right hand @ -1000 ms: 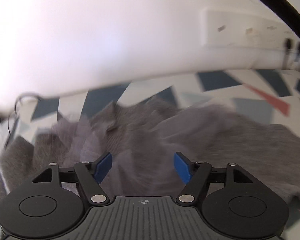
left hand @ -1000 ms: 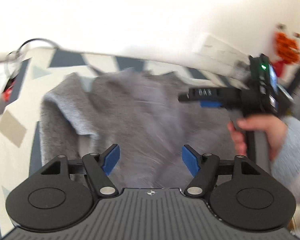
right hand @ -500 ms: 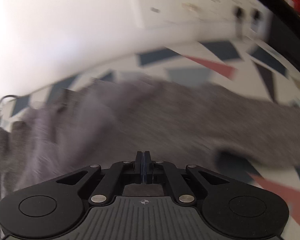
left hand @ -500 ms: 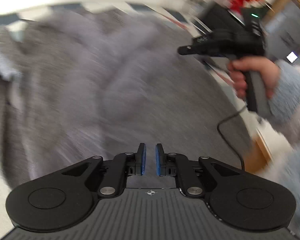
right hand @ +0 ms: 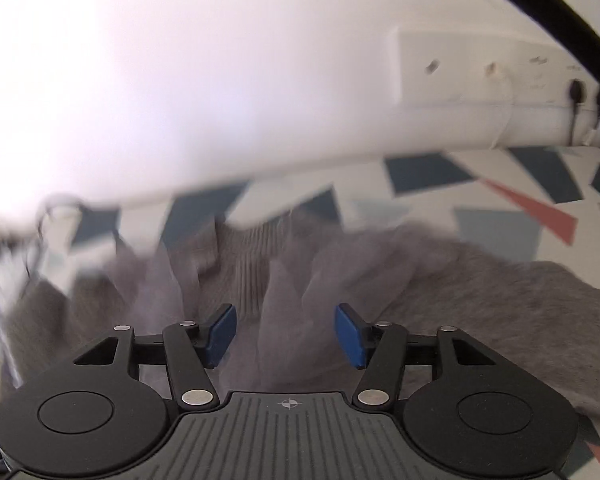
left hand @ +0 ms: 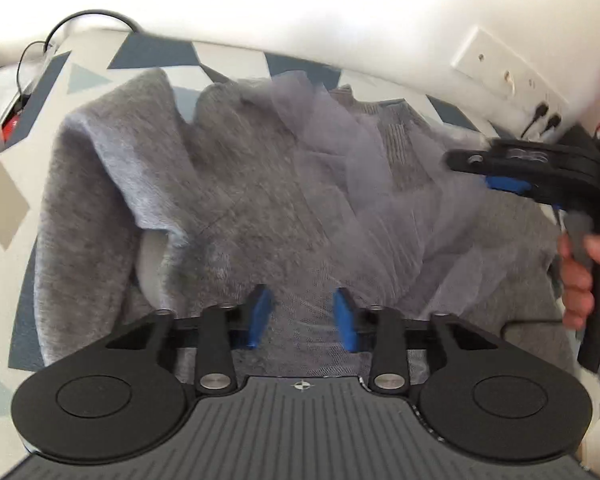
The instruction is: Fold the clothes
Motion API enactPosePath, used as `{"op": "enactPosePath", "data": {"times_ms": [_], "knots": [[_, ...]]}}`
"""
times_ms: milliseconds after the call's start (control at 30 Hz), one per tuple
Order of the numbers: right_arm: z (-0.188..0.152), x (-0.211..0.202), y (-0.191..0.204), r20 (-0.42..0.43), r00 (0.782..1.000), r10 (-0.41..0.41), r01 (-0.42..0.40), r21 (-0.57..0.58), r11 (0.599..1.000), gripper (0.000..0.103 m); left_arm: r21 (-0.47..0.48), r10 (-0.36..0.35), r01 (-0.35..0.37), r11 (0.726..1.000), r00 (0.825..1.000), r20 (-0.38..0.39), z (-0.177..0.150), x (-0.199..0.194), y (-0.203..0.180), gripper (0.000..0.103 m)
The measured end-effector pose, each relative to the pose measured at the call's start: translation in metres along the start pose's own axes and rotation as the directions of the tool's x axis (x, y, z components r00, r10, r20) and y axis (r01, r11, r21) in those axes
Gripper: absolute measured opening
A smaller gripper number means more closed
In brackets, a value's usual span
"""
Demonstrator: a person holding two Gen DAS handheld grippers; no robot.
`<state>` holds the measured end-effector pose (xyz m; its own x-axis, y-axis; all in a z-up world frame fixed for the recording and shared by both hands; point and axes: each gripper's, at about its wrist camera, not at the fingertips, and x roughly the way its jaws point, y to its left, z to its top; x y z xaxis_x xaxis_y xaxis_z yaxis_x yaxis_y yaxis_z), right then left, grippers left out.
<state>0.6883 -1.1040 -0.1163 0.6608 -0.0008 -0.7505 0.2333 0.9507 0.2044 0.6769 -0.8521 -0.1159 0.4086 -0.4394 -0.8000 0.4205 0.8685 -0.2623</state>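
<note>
A grey knit garment with sheer grey tulle panels lies crumpled on the patterned surface; one sleeve runs down its left side. It also shows in the right wrist view. My left gripper is open just above the garment's near part, with mesh fabric between and below its fingers but not clamped. My right gripper is open above the tulle and ribbed knit. It also appears at the right of the left wrist view, held in a hand.
The white surface carries navy, beige and red geometric shapes. A white wall with a socket strip and plugs stands behind. A black cable and a red-black item lie at the far left.
Both grippers were shut half a second ago and are now open. Both views have swung back to face the wall, with the garment spread below.
</note>
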Motion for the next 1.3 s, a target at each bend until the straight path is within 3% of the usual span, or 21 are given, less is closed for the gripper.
{"op": "enactPosePath", "data": {"times_ms": [33, 67, 167, 233, 300, 333, 400, 500, 533, 567, 600, 700, 767, 800, 867, 933, 967, 1033, 1133, 1267, 1300], "knots": [[-0.001, 0.004, -0.002, -0.040, 0.999, -0.001, 0.002, 0.017, 1.000, 0.002, 0.020, -0.016, 0.017, 1.000, 1.000, -0.017, -0.003, -0.001, -0.003, 0.010], [-0.003, 0.004, -0.006, -0.061, 0.998, 0.004, -0.002, 0.039, 0.999, 0.003, 0.029, -0.040, 0.041, 0.999, 0.999, -0.029, -0.006, -0.004, -0.005, 0.009], [-0.017, -0.028, -0.029, 0.014, 0.999, 0.048, -0.049, 0.133, 0.990, 0.001, 0.091, -0.163, 0.166, 0.982, 0.986, -0.041, -0.018, -0.021, -0.017, 0.009], [-0.028, -0.046, -0.048, 0.026, 0.999, 0.025, -0.030, 0.174, 0.984, 0.001, 0.144, -0.259, 0.270, 0.952, 0.962, -0.091, -0.025, -0.026, -0.026, 0.009], [-0.039, -0.058, -0.067, 0.008, 1.000, -0.009, 0.007, 0.208, 0.978, 0.000, 0.181, -0.339, 0.373, 0.910, 0.921, -0.192, -0.037, -0.029, -0.037, 0.009], [-0.043, -0.058, -0.077, -0.020, 0.999, -0.038, 0.042, 0.220, 0.975, 0.001, 0.202, -0.354, 0.404, 0.892, 0.903, -0.244, -0.041, -0.028, -0.041, 0.009], [-0.052, -0.061, -0.094, -0.073, 0.995, -0.074, 0.091, 0.264, 0.960, 0.002, 0.254, -0.333, 0.410, 0.876, 0.895, -0.296, -0.048, -0.027, -0.049, 0.010], [-0.055, -0.067, -0.106, -0.044, 0.995, -0.084, 0.094, 0.301, 0.949, 0.015, 0.242, -0.300, 0.339, 0.909, 0.936, -0.185, -0.038, -0.037, -0.040, 0.018], [-0.050, -0.068, -0.105, -0.022, 0.997, -0.078, 0.081, 0.299, 0.951, 0.028, 0.217, -0.291, 0.314, 0.924, 0.947, -0.133, -0.032, -0.040, -0.034, 0.029], [-0.046, -0.068, -0.103, 0.002, 0.998, -0.068, 0.064, 0.296, 0.953, 0.035, 0.187, -0.274, 0.283, 0.941, 0.959, -0.073, -0.026, -0.045, -0.028, 0.040], [-0.041, -0.067, -0.099, 0.026, 0.998, -0.051, 0.041, 0.293, 0.955, 0.041, 0.151, -0.255, 0.253, 0.955, 0.967, -0.011, -0.020, -0.050, -0.022, 0.042], [-0.024, -0.055, -0.084, 0.097, 0.995, -0.033, 0.007, 0.259, 0.966, 0.065, 0.046, -0.262, 0.258, 0.965, 0.958, 0.117, 0.000, -0.054, -0.003, 0.047], [-0.014, -0.041, -0.074, 0.115, 0.992, -0.051, 0.024, 0.225, 0.974, 0.066, -0.009, -0.204, 0.210, 0.978, 0.960, 0.192, 0.007, -0.053, 0.003, 0.060], [-0.009, -0.030, -0.071, 0.107, 0.993, -0.055, 0.031, 0.213, 0.977, 0.068, -0.032, -0.152, 0.162, 0.986, 0.966, 0.209, 0.010, -0.047, 0.005, 0.062], [-0.004, -0.012, -0.069, 0.064, 0.996, -0.054, 0.040, 0.198, 0.979, 0.056, -0.067, -0.058, 0.071, 0.995, 0.982, 0.179, 0.014, -0.029, 0.008, 0.060], [-0.002, 0.001, -0.070, 0.024, 0.998, -0.051, 0.045, 0.196, 0.980, 0.006, -0.081, -0.058, 0.068, 0.994, 0.992, 0.113, 0.010, -0.011, 0.009, 0.053], [-0.004, 0.000, -0.074, 0.017, 0.999, -0.046, 0.041, 0.216, 0.975, 0.002, -0.080, -0.083, 0.089, 0.993, 0.994, 0.078, 0.006, -0.006, 0.008, 0.038], [-0.010, -0.009, -0.083, 0.033, 0.998, -0.046, 0.036, 0.254, 0.967, 0.003, -0.056, -0.171, 0.172, 0.984, 0.985, 0.007, -0.005, -0.004, 0.003, 0.027], [-0.023, -0.028, -0.103, 0.041, 0.997, -0.067, 0.053, 0.286, 0.957, 0.002, 0.016, -0.318, 0.320, 0.947, 0.944, -0.091, -0.023, -0.008, -0.019, 0.027], [-0.044, -0.048, -0.141, 0.011, 0.992, -0.129, 0.117, 0.359, 0.926, 0.002, 0.087, -0.429, 0.462, 0.883, 0.868, -0.249, -0.037, -0.013, -0.051, 0.027], [-0.047, -0.055, -0.149, 0.017, 0.990, -0.138, 0.121, 0.378, 0.918, 0.002, 0.113, -0.425, 0.461, 0.880, 0.871, -0.248, -0.037, -0.015, -0.056, 0.029]]}}
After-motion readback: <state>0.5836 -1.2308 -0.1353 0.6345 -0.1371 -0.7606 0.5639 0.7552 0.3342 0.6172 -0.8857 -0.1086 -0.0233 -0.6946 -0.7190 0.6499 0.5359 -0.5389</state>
